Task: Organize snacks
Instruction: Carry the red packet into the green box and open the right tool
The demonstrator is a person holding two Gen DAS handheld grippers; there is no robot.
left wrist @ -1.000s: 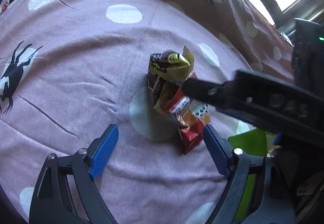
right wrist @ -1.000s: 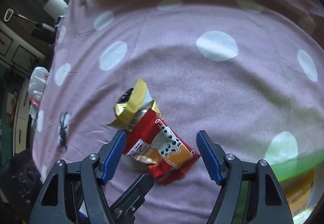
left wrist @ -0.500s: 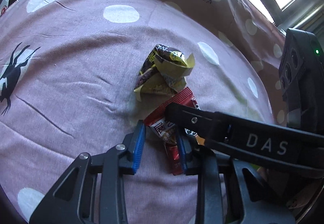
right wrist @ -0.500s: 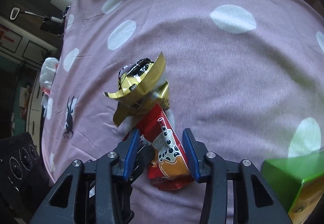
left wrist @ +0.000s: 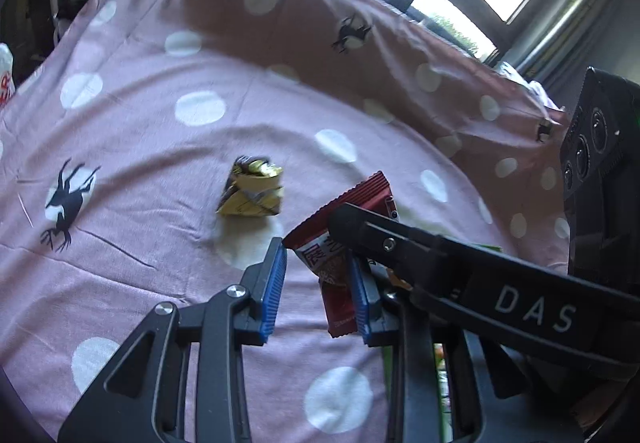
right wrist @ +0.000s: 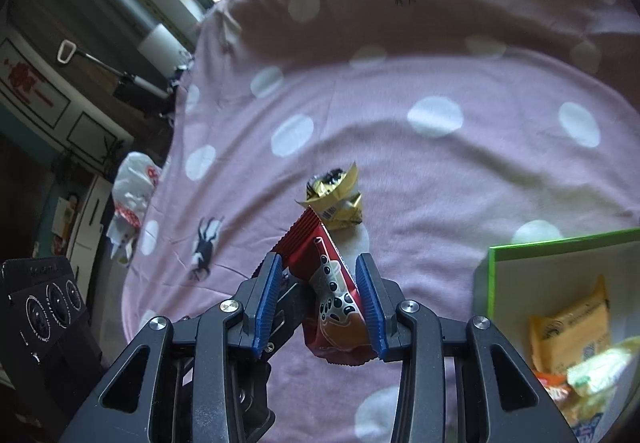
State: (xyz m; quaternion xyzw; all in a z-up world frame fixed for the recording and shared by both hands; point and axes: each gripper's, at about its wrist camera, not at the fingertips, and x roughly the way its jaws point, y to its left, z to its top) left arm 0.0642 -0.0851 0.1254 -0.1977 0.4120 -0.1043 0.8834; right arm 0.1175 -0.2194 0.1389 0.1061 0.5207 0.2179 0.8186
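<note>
A red snack packet (left wrist: 326, 255) (right wrist: 332, 295) hangs clear of the pink dotted cloth (left wrist: 152, 211). My left gripper (left wrist: 316, 255) is shut on it. My right gripper (right wrist: 318, 261) also has the packet between its blue pads; its jaws are closing and its right pad presses the wrapper. One black finger of the left gripper sits inside the right gripper's jaws beside the packet. The right gripper's finger (left wrist: 400, 243) crosses above the left one. A crumpled yellow and black packet (left wrist: 252, 191) (right wrist: 336, 199) lies on the cloth just beyond.
A green-rimmed open box (right wrist: 494, 283) stands at the right with yellow and orange snack packets (right wrist: 568, 331) inside. A white plastic bag (right wrist: 134, 183) lies off the cloth's left edge. Windows are behind the far edge.
Both grippers went from open around the red packet to shut on it, then rose with it. The yellow packet stayed on the cloth, now farther off.
</note>
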